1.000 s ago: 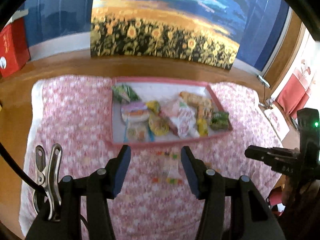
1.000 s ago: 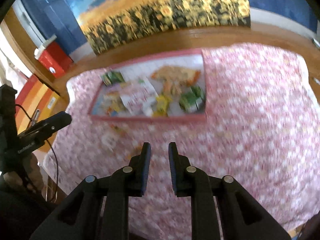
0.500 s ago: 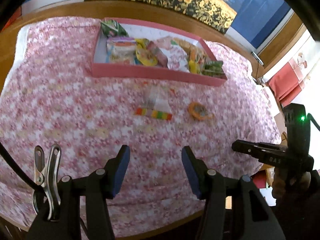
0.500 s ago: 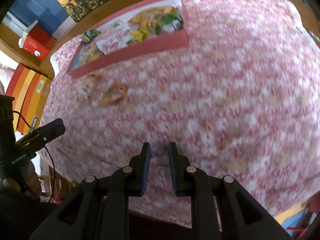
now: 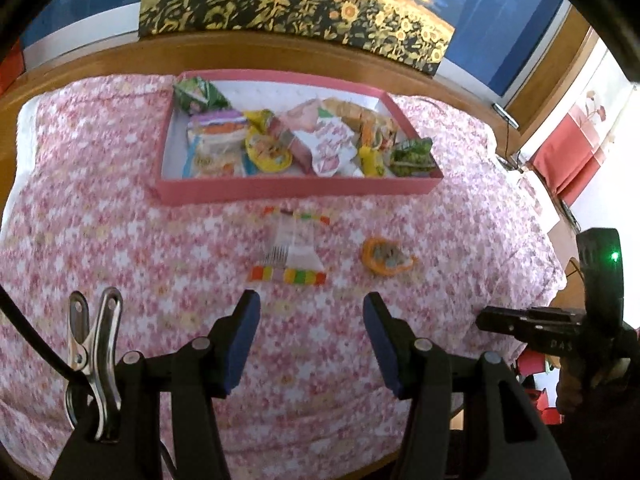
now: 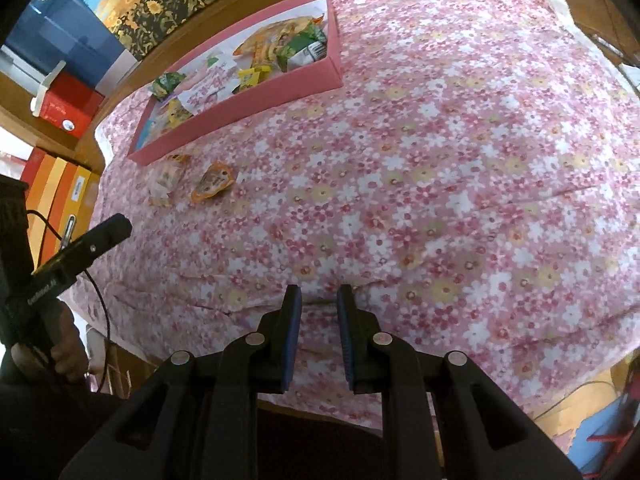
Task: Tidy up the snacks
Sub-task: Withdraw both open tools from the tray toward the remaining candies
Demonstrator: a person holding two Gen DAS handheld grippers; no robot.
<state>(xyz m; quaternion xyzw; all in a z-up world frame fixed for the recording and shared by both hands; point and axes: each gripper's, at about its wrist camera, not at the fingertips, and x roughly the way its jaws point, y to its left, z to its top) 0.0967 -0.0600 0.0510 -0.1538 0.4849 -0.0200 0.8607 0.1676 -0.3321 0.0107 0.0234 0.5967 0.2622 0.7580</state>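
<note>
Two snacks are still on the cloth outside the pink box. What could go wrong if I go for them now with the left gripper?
1. The clear packet lies flat on the soft cloth, so the open left gripper may pinch fabric with it.
2. The orange snack sits close beside it and could get nudged.
3. The box is already crowded; a drop may land on its rim.

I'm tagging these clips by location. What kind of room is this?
Probably a home, perhaps a living or dining room: a table under a floral tablecloth, a sunflower picture leaning against the wall, and a pink tray of snack packets.
</note>
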